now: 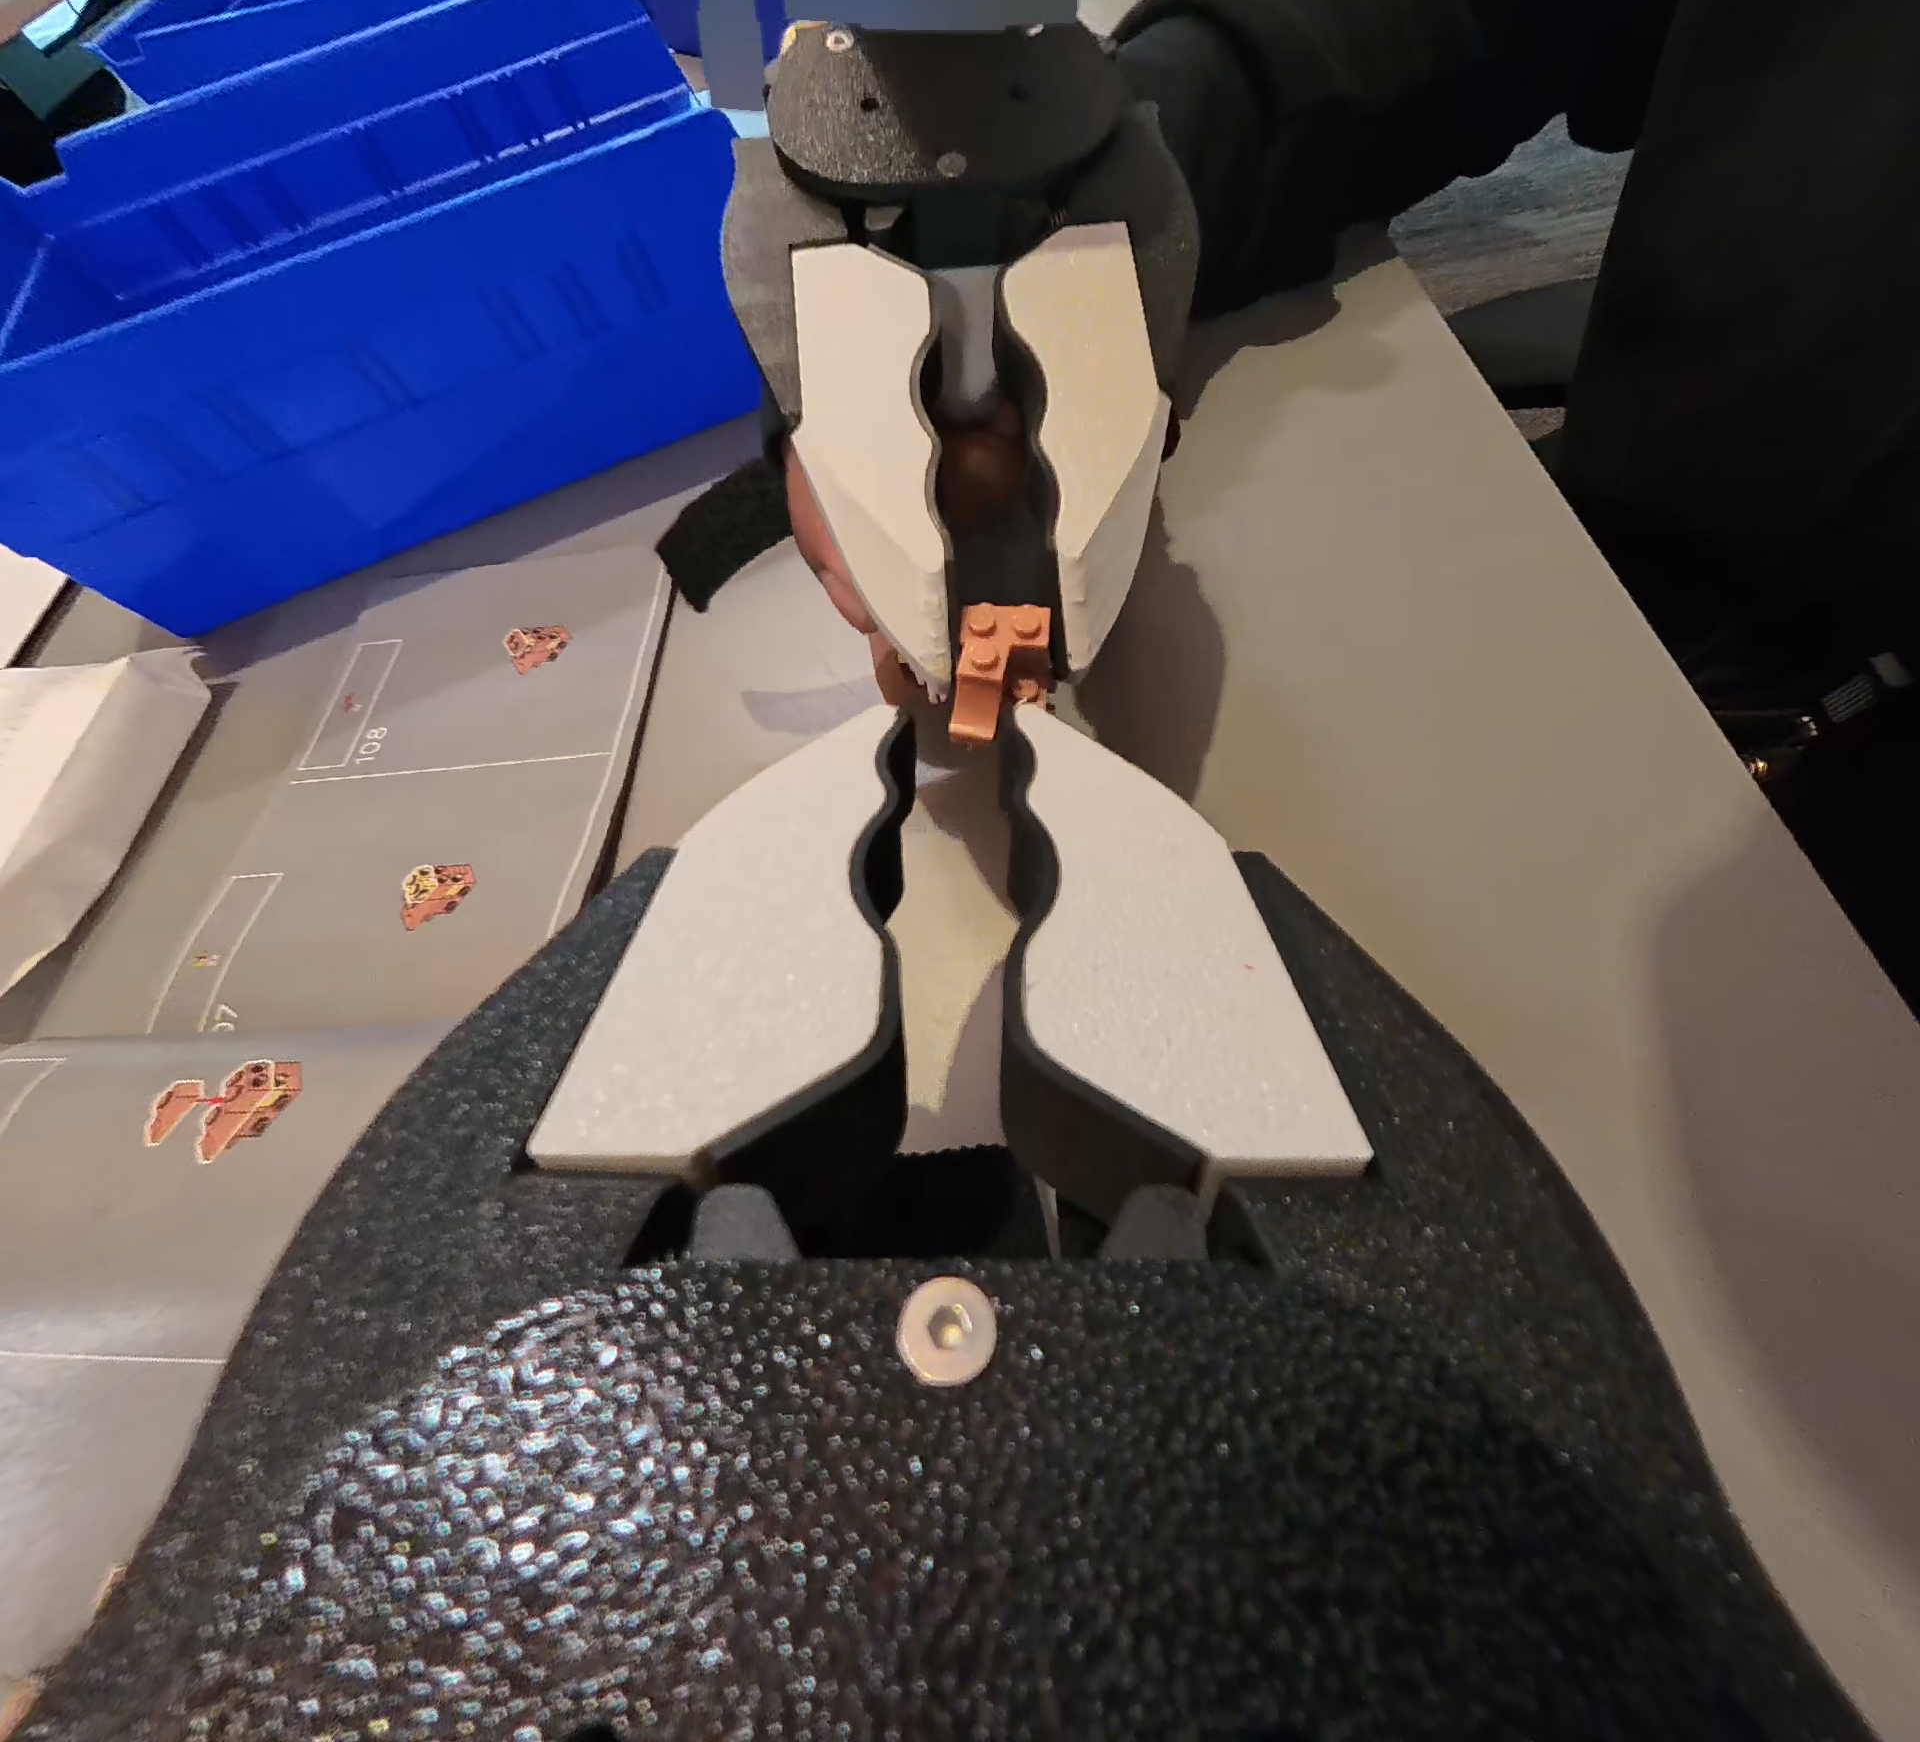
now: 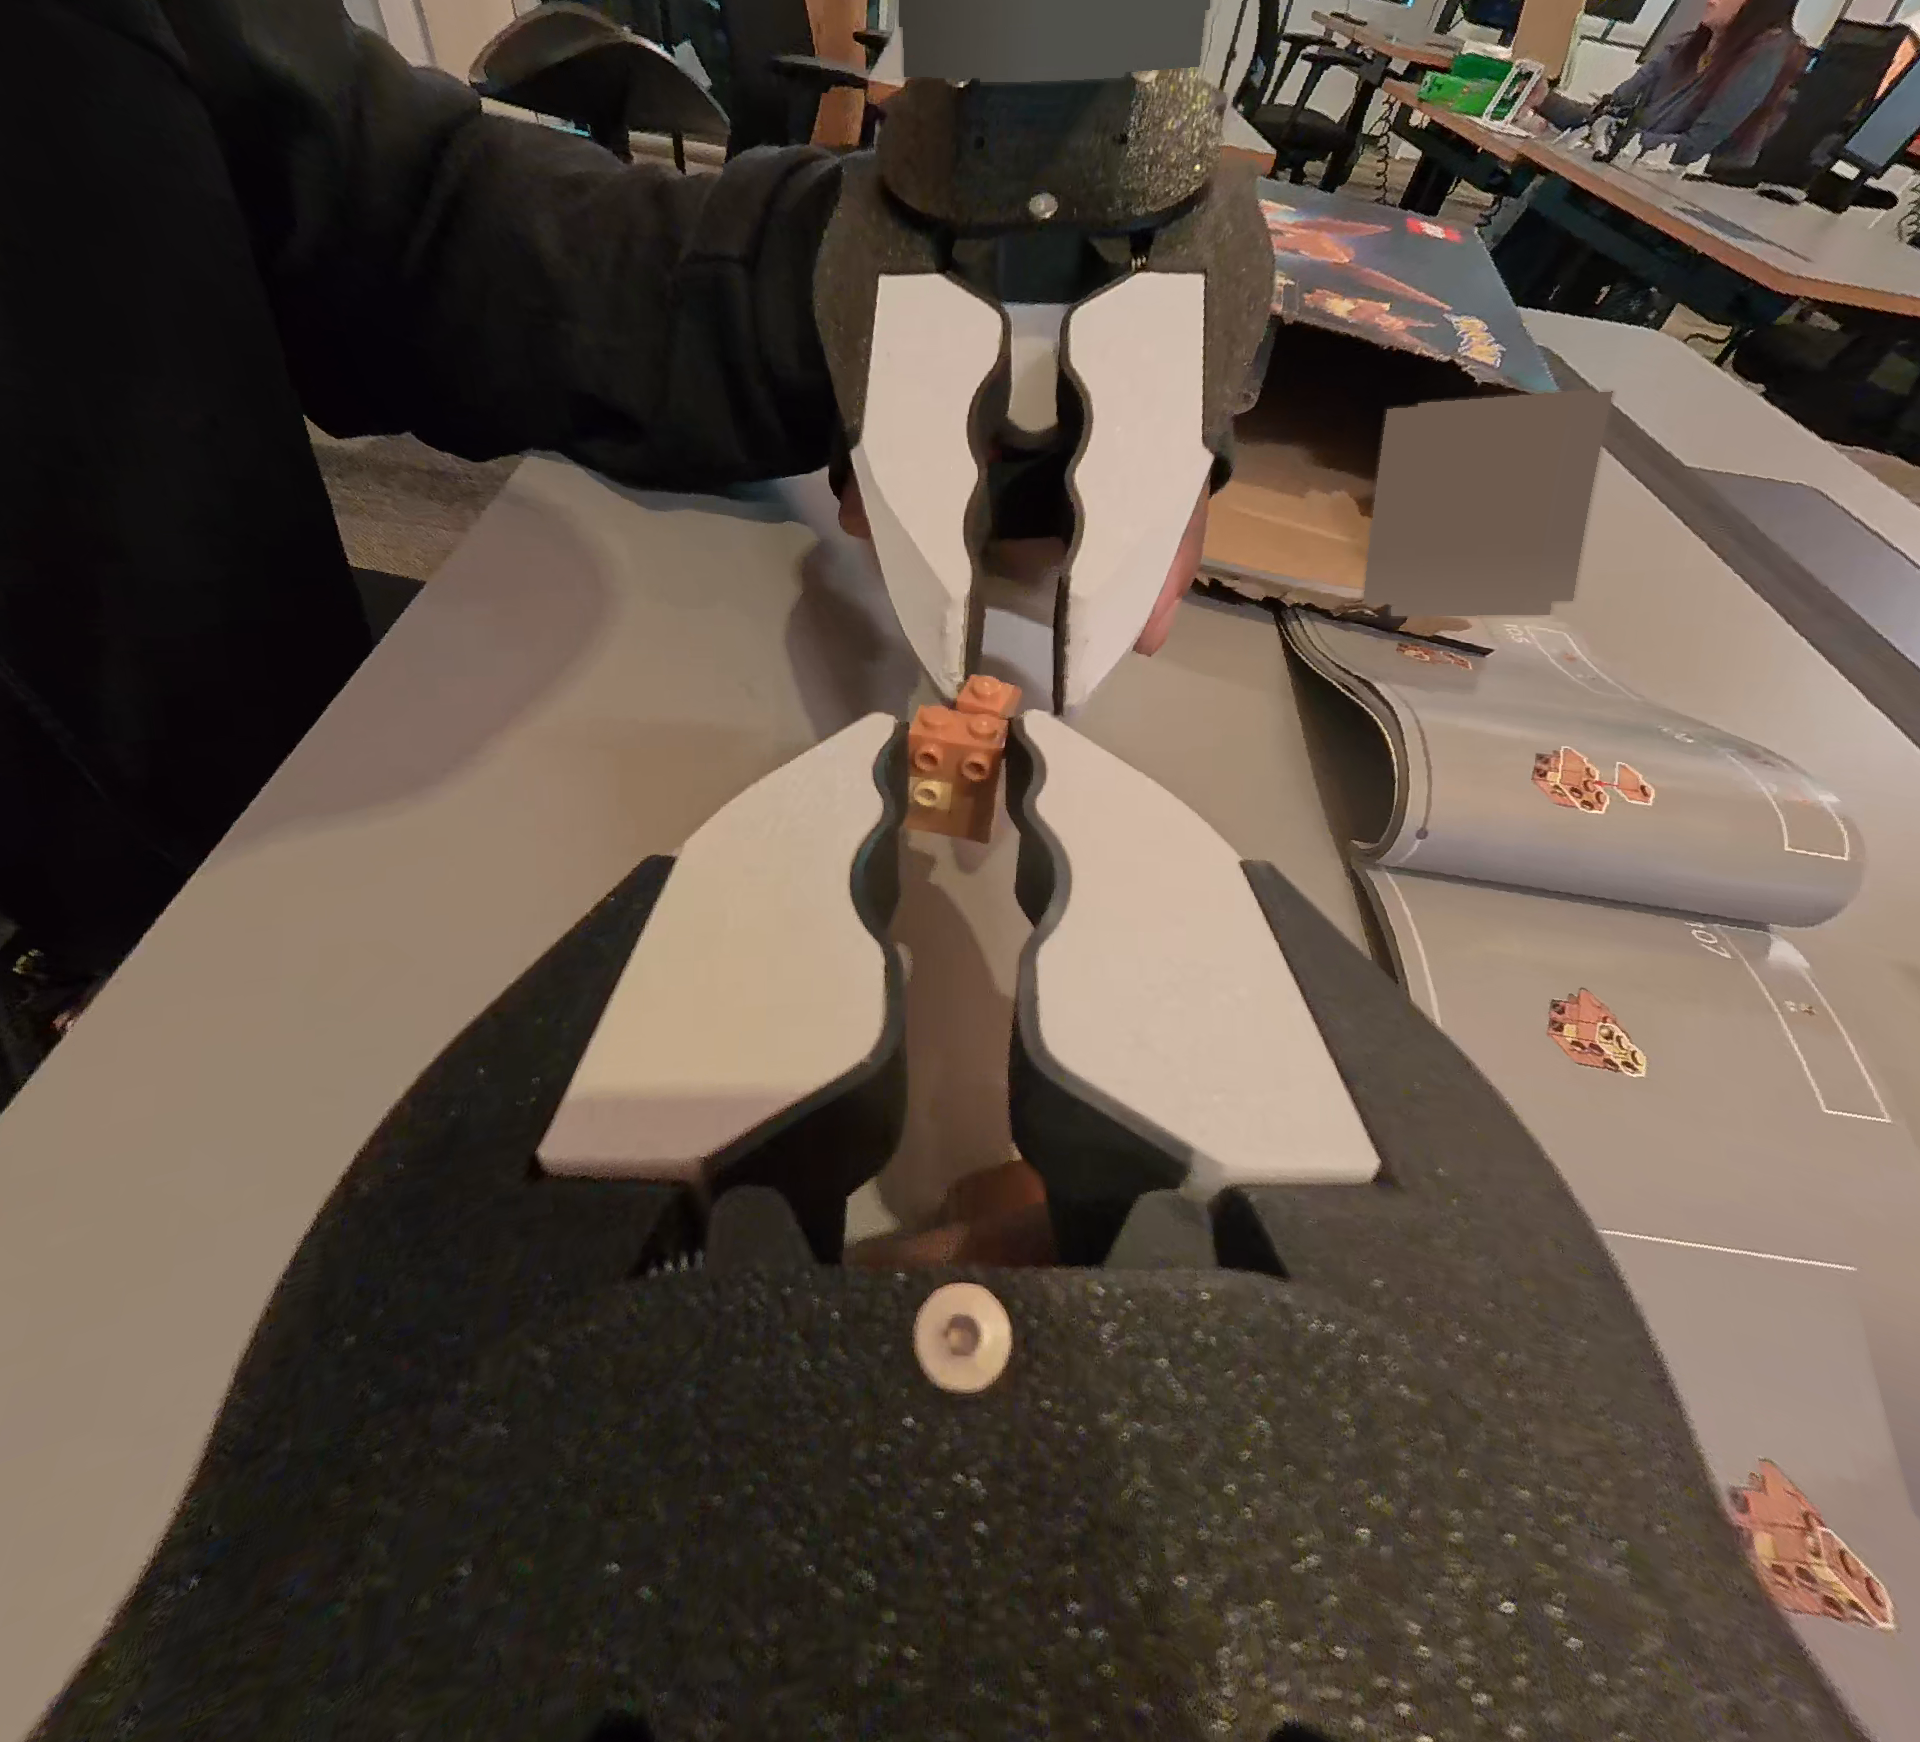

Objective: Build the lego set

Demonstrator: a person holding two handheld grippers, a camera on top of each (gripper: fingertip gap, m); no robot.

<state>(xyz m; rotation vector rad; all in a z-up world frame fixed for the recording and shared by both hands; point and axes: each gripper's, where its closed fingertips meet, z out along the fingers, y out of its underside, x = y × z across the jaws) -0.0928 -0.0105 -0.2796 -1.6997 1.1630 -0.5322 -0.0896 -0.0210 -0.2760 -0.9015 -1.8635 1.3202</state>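
While the two grippers face each other tip to tip above the grey desk (image 1: pixel 1455 653), a small orange-brown brick assembly (image 2: pixel 958 767) sits between them. The right gripper (image 2: pixel 961 747) is clenched on this assembly: its white fingertips (image 2: pixel 831 767) press on both sides of the studded block, with one tan stud showing on its face. Seen from the left wrist view, that same gripper (image 1: pixel 1003 653) has the brick cluster (image 1: pixel 997 653) lodged between its tips, with one narrow piece hanging down from it.

The left gripper (image 1: pixel 961 736) stands slightly parted, a narrow gap between its fingertips (image 1: pixel 1049 747). The hanging piece reaches just into that gap, but the pads do not press on it; the right-hand tip is very near it, and whether it touches cannot be told. From the right wrist view the left gripper (image 2: pixel 1013 684) shows the same parted fingers just behind the top plate of the assembly.

Blue bins (image 1: pixel 364 290) stand on the left, an open instruction booklet (image 1: pixel 416 809) lies beside them, and a cardboard box (image 2: pixel 1330 466) sits farther back.
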